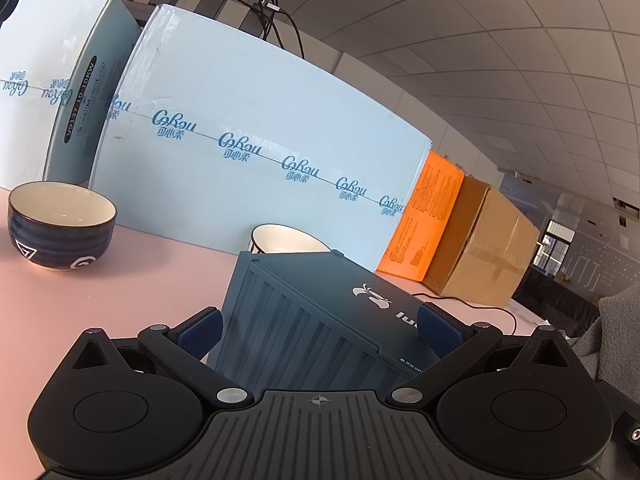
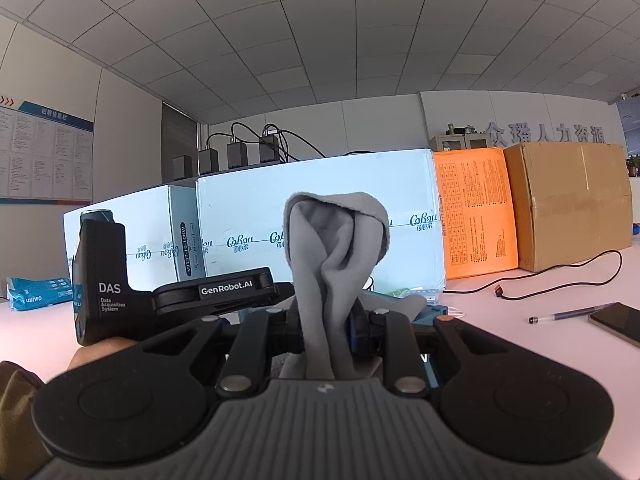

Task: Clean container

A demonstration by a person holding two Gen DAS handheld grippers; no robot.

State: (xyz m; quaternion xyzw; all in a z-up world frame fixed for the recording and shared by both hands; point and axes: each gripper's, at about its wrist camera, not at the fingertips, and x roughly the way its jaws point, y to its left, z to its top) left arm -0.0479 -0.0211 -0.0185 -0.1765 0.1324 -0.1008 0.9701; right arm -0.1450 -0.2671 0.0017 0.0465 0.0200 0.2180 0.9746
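A dark blue ribbed container (image 1: 312,320) with a white logo on its lid sits tilted between the fingers of my left gripper (image 1: 318,330). The blue pads press its two sides, so the gripper is shut on it. My right gripper (image 2: 326,320) is shut on a grey cloth (image 2: 334,248) that stands up in a fold above the fingers. Behind the cloth, a bit of the blue container (image 2: 434,312) shows. The left gripper's black body (image 2: 168,292) lies just left of the cloth. The grey cloth also shows at the right edge of the left wrist view (image 1: 616,320).
A dark blue bowl (image 1: 60,226) and a white bowl (image 1: 286,240) stand on the pink table (image 1: 120,300). Light blue cartons (image 1: 260,140), an orange box (image 2: 476,212) and a brown carton (image 2: 572,204) line the back. A pen (image 2: 572,314), a phone (image 2: 618,322) and a cable (image 2: 560,276) lie at right.
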